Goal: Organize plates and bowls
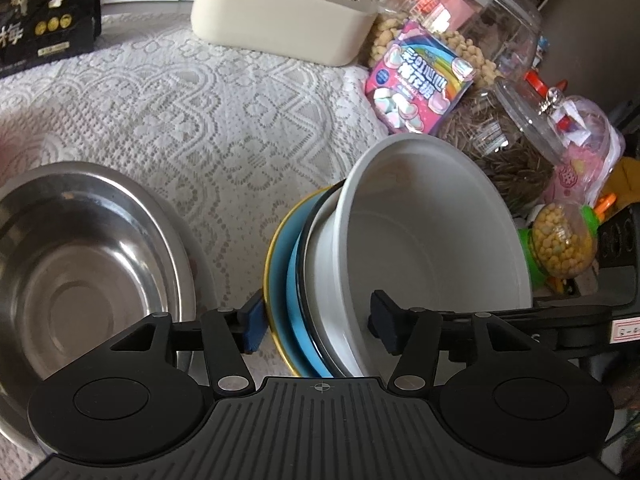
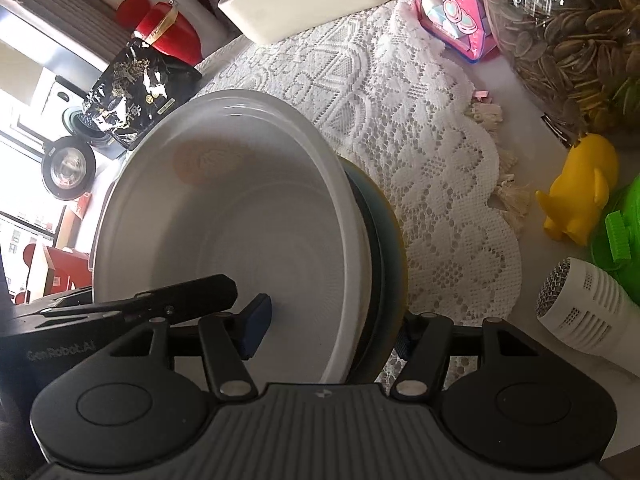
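Note:
A stack of dishes is held tilted above the lace cloth: a white bowl [image 1: 432,232] nested in a black-rimmed white bowl [image 1: 320,280], on a blue plate with a gold rim [image 1: 280,280]. My left gripper [image 1: 320,328] is shut on one side of the stack, one pad outside the plate and one inside the white bowl. My right gripper [image 2: 332,328] is shut on the other side of the same stack, with the white bowl [image 2: 248,208] filling its view. A steel bowl [image 1: 80,264] sits on the cloth to the left.
A beige tissue box [image 1: 288,20], a black packet [image 1: 44,12], a pink marshmallow bag [image 1: 420,80] and glass jars [image 1: 480,24] stand at the back. A yellow toy [image 2: 580,188] and a white microphone [image 2: 588,312] lie to the right of the lace cloth [image 2: 420,128].

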`<state>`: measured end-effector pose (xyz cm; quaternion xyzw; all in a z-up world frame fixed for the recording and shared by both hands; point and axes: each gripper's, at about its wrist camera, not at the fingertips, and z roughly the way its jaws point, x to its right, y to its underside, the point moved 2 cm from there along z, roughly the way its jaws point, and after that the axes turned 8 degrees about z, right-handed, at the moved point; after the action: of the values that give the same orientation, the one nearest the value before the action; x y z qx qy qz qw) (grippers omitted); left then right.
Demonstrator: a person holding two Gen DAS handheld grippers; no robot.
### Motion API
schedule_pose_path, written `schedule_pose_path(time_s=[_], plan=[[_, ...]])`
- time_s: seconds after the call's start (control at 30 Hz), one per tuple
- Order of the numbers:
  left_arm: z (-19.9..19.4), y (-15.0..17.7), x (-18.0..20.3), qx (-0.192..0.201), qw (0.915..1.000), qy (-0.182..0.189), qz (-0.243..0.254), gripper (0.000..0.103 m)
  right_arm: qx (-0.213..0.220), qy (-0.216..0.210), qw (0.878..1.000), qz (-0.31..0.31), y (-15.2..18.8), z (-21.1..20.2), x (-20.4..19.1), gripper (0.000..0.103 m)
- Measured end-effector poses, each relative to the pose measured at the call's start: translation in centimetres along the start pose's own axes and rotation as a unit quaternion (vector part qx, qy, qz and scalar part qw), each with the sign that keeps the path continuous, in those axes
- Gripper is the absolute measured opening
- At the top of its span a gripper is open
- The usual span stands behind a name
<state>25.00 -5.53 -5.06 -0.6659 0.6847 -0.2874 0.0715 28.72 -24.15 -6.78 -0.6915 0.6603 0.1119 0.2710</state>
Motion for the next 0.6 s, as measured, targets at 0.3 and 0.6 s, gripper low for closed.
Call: schedule_pose_path(time_s=[0.3,0.6], plan=[[0.14,-0.06,-0.54,0.001,1.0000,0.004,-0.004,0.059,-0.002,0.000,1.000,-0.004,0.19,0.18,-0.26,0.062],[0.21,-0.08,-0.32,0.000,1.0000,0.000,0.001,0.061,-0.006,-0.012,1.000,0.028,-0.02,0.28,0.54,0.062]])
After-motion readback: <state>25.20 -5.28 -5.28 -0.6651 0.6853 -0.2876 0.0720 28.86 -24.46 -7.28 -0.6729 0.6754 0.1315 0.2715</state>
